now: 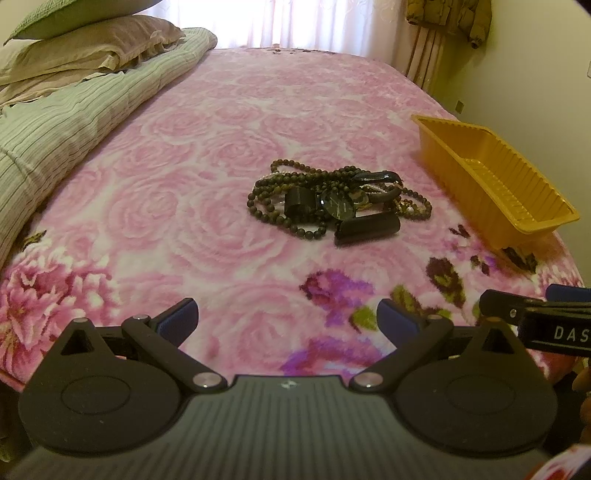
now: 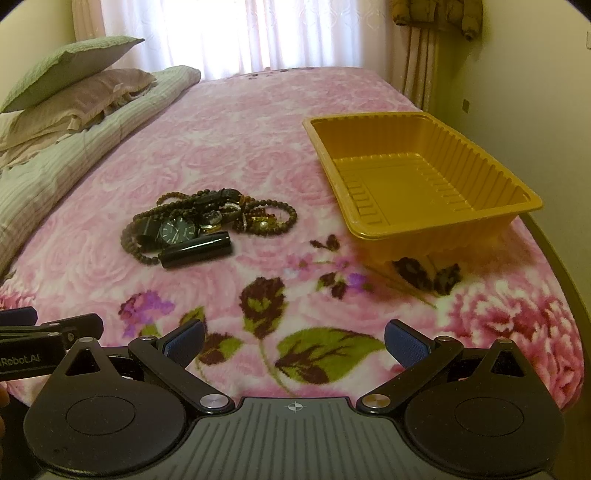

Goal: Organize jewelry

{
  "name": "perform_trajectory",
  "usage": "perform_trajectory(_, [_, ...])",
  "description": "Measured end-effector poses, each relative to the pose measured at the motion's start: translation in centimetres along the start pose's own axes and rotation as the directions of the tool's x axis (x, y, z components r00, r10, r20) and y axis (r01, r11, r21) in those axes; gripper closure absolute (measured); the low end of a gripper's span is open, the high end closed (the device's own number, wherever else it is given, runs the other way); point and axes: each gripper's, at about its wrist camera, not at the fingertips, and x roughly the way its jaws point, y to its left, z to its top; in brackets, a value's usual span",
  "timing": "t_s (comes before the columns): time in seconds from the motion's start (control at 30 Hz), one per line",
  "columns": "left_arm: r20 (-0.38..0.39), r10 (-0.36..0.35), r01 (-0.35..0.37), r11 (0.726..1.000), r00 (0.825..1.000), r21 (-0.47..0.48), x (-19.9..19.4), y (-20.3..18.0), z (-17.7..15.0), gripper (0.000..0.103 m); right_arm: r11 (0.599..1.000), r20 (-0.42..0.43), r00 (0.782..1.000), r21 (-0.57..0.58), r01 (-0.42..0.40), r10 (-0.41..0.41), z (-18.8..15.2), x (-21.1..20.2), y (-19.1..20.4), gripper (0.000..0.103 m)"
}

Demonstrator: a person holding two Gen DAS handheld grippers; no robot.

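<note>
Pillows (image 2: 70,85) on striped quilt (image 1: 74,122), curtains (image 2: 258,33) behind.

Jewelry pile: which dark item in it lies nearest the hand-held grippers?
The smooth black cylinder, lying on its side at the pile's near edge, in front of the black watch and brown bead strands.

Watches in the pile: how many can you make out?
2. A black-dial watch at the pile's near side, just behind the black cylinder, and a smaller gold-toned watch right of it. Beads tangle over the heap, so more may be hidden.
</note>
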Motion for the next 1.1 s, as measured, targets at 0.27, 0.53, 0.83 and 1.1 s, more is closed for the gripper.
perform_trajectory(0.27, [-0.002, -0.006, 0.006, 1.000, 1.000, 0.008, -0.02, -0.04, 0.04, 0.001, 1.000, -0.002, 1.000, 0.002, 0.000, 0.000, -0.12, 0.10, -0.05, 0.000])
perform_trajectory(0.53, [-0.001, -0.006, 0.006, 1.000, 1.000, 0.009, 0.03, -0.04, -0.01, 0.001, 1.000, 0.000, 1.000, 0.006, -0.001, 0.001, -0.12, 0.19, -0.16, 0.000])
perform_trajectory(0.83, [0.001, -0.014, 0.014, 1.000, 1.000, 0.012, 0.05, -0.18, 0.18, 0.001, 1.000, 0.004, 1.000, 0.009, 0.000, 0.000, 0.01, 0.17, -0.20, 0.000])
perform_trajectory(1.1, [0.001, -0.017, 0.017, 1.000, 1.000, 0.013, 0.03, -0.22, 0.32, 0.001, 1.000, 0.006, 1.000, 0.012, 0.000, 0.000, 0.24, 0.13, -0.22, 0.000])
